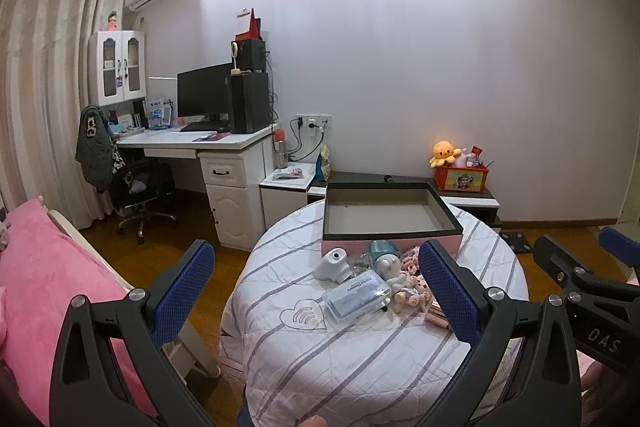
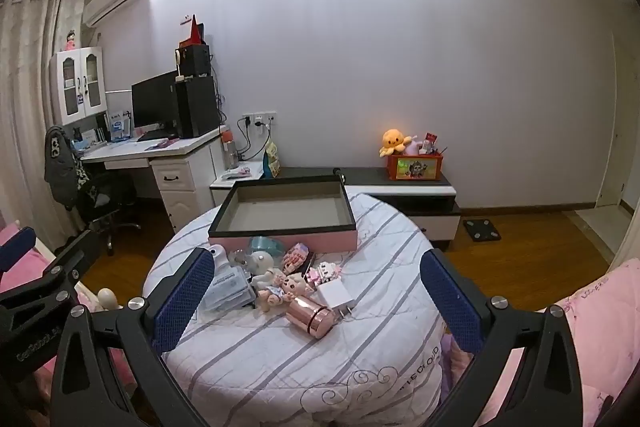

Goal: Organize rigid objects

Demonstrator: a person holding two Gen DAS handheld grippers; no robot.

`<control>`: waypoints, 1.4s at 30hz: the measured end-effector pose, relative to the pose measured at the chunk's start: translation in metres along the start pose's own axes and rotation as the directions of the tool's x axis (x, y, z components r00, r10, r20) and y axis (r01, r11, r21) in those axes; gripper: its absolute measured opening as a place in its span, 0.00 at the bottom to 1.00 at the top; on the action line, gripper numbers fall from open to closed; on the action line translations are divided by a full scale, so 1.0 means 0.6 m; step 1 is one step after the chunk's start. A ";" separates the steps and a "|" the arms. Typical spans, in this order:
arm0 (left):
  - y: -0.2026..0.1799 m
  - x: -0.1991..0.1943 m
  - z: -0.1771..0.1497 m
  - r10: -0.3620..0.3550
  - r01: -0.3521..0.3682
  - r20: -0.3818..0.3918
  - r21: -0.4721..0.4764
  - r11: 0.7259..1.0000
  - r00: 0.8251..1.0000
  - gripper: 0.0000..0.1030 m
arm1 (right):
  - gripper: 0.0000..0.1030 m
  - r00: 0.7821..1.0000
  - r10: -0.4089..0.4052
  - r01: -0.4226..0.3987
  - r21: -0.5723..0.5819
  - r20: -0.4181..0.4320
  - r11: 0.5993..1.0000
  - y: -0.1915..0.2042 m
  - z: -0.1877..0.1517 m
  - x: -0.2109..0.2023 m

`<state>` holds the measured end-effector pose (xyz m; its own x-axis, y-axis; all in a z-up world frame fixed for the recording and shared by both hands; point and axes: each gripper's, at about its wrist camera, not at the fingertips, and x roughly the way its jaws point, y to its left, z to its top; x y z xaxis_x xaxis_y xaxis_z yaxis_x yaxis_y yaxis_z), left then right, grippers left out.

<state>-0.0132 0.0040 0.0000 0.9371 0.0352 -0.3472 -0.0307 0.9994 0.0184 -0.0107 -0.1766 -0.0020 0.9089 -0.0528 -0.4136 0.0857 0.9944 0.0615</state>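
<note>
Both hand-held grippers (image 2: 316, 291) gape; pink bottle (image 2: 311, 311) lies tilted, cap lower right.

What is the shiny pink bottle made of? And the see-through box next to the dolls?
The pink bottle looks like polished metal: it gleams with sharp bright reflections. The see-through box seems to be clear hard plastic, since a printed label shows through it.
</note>
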 end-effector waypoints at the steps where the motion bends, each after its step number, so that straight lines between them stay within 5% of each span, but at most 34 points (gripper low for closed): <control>1: 0.000 0.001 -0.001 -0.001 0.001 -0.001 0.000 1.000 1.000 1.00 | 1.00 1.000 -0.003 0.003 0.006 -0.003 1.000 -0.002 0.000 0.001; 18: 0.004 0.002 0.001 0.002 -0.002 -0.004 -0.006 1.000 1.000 1.00 | 1.00 0.999 0.035 -0.035 0.002 0.014 0.999 0.003 0.003 -0.004; 21: 0.004 0.005 -0.003 -0.003 0.003 -0.013 -0.003 1.000 1.000 1.00 | 1.00 0.994 0.072 -0.079 0.088 0.078 0.993 0.002 0.001 -0.009; 27: 0.013 0.029 -0.024 -0.013 0.013 -0.052 -0.008 1.000 0.999 1.00 | 1.00 0.998 0.054 -0.053 0.065 -0.020 0.997 -0.016 -0.007 0.019; 42: 0.004 0.068 -0.039 -0.040 0.040 -0.077 -0.001 0.999 0.996 1.00 | 1.00 0.995 0.068 -0.068 -0.009 -0.076 0.998 -0.014 -0.018 0.056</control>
<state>0.0166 0.0080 -0.0360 0.9081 -0.0048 -0.4188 0.0069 1.0000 0.0037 0.0150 -0.1860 -0.0261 0.8791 0.0216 -0.4762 0.0197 0.9965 0.0816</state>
